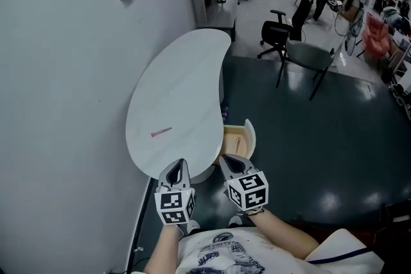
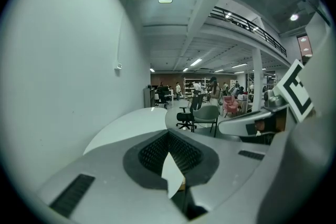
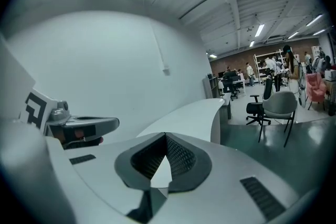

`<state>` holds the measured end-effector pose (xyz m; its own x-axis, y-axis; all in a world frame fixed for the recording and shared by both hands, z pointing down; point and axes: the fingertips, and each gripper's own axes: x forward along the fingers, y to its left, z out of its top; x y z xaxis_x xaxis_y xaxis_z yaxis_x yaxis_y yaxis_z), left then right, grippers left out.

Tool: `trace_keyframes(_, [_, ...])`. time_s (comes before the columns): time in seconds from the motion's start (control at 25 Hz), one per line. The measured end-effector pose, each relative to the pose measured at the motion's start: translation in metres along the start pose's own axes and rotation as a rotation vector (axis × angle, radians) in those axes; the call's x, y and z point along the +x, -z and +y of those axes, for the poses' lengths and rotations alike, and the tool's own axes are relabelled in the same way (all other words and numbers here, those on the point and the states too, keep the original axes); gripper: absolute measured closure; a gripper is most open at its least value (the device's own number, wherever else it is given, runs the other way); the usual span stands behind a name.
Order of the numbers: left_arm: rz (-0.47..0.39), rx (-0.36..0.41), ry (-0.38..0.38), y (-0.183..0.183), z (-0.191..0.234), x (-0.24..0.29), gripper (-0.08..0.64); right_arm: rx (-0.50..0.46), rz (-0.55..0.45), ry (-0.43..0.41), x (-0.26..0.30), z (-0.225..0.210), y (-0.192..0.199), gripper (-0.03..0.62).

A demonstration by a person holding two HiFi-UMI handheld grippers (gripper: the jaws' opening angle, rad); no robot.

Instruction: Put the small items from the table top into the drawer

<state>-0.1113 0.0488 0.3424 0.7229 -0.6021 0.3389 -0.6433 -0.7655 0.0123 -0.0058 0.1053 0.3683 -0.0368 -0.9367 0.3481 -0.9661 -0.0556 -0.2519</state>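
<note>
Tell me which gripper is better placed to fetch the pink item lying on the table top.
Left, probably. The left gripper hovers at the near edge of the table, closer to the pink item; the right gripper sits over by the open drawer. Both are shut and empty.

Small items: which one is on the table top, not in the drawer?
The pink stick lying on the white table; the other slim item lies inside the open drawer.
</note>
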Motion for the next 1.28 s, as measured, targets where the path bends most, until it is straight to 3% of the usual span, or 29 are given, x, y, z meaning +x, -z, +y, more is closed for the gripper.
trace_keyframes(0.24, [-0.019,-0.003,-0.006,-0.001,0.037,-0.012,0.537,-0.020,-0.023,0.007,0.017,0.029,-0.015,0.571])
trace_keyframes(0.56, [-0.068,0.001,0.020,-0.012,0.094,-0.040,0.537,-0.102,-0.059,0.006,0.041,0.103,-0.031,0.571])
trace_keyframes(1.0, [-0.082,-0.005,0.047,0.008,0.165,-0.092,0.537,-0.097,-0.078,0.039,0.057,0.189,-0.016,0.571])
trace_keyframes(1.28, [-0.066,-0.027,0.038,0.020,0.198,-0.112,0.537,-0.102,-0.073,0.051,0.064,0.223,-0.007,0.571])
